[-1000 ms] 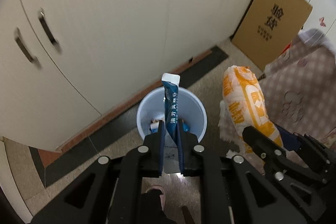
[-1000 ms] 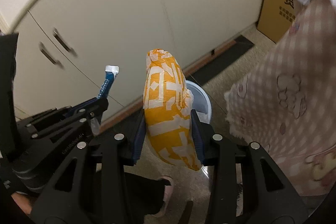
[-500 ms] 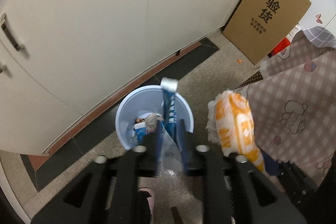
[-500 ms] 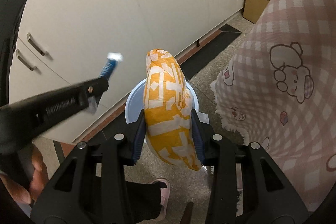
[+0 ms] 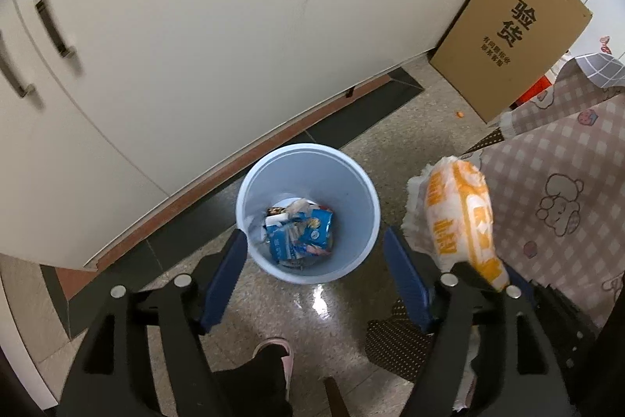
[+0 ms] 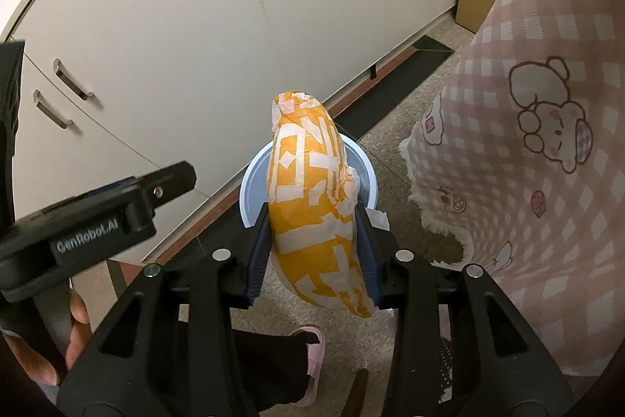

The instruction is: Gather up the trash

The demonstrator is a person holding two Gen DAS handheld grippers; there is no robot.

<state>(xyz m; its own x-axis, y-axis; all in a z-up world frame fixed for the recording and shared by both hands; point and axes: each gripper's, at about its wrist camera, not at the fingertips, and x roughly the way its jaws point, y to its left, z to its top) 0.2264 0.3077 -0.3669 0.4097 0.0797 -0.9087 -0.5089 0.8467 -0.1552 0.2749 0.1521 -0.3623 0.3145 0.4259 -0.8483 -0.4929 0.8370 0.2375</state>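
Note:
A pale blue trash bin [image 5: 353, 182] stands on the floor by the white cabinets, with blue and white wrappers [image 5: 300, 231] at its bottom. My left gripper [image 5: 316, 260] is open and empty just above the bin's near rim. My right gripper [image 6: 312, 249] is shut on an orange and white wrapper [image 6: 312, 206], held upright above and in front of the bin [image 6: 250, 190]. That wrapper also shows in the left wrist view [image 5: 461, 210], right of the bin.
White cabinet doors [image 5: 234, 26] run behind the bin. A cardboard box [image 5: 515, 38] leans at the far right. A pink checked cloth [image 6: 539, 143] hangs at the right. A foot in a pink slipper [image 5: 273, 350] stands below the bin.
My left gripper has opened and the blue stick wrapper it held is gone from the jaws; blue wrappers lie in the bin. The right gripper still holds the orange wrapper.

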